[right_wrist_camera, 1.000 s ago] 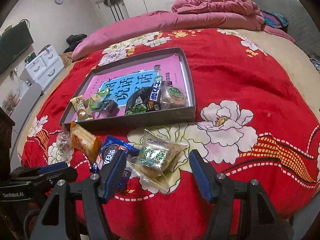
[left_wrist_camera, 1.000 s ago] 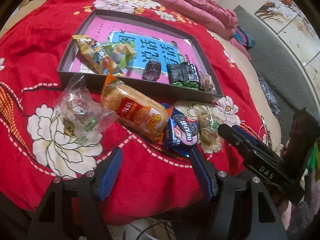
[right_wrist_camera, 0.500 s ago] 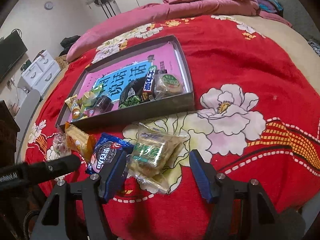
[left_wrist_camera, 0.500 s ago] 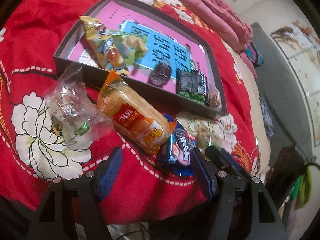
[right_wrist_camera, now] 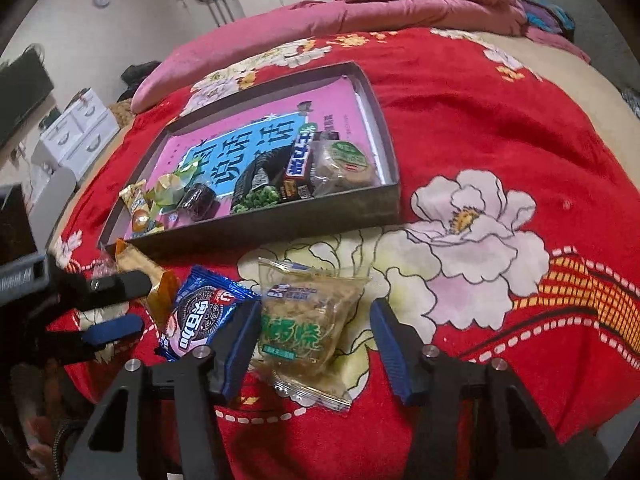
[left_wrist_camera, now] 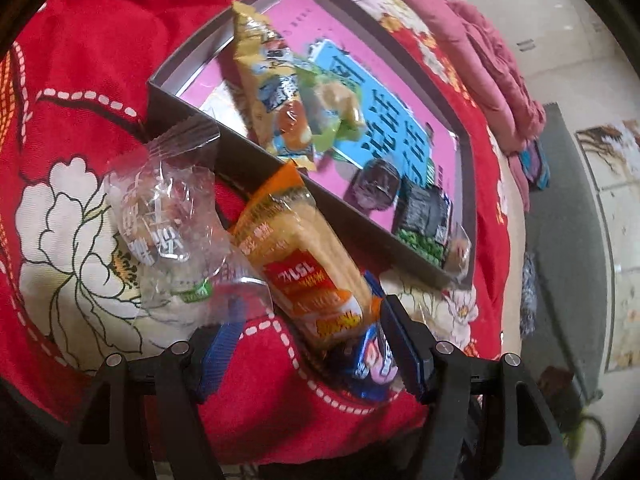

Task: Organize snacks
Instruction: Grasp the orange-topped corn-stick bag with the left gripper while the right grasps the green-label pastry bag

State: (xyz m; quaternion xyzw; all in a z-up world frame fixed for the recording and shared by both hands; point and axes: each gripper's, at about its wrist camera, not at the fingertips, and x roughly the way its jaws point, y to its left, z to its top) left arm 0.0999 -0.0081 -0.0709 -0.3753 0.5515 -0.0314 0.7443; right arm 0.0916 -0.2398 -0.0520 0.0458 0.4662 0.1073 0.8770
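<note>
Orange snack pack [left_wrist_camera: 308, 264] between wide-apart left gripper [left_wrist_camera: 312, 344] fingers; right gripper [right_wrist_camera: 316, 344] fingers apart, flanking green pastry pack [right_wrist_camera: 304, 320].

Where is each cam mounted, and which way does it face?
Left wrist: on the left hand-held gripper, looking along its open fingers at the orange snack pack and tray.
Right wrist: on the right hand-held gripper, open around the clear green-print packet; the left gripper shows at the left edge.
Shared: tray, blue cookie pack, orange pack, red blanket.
</note>
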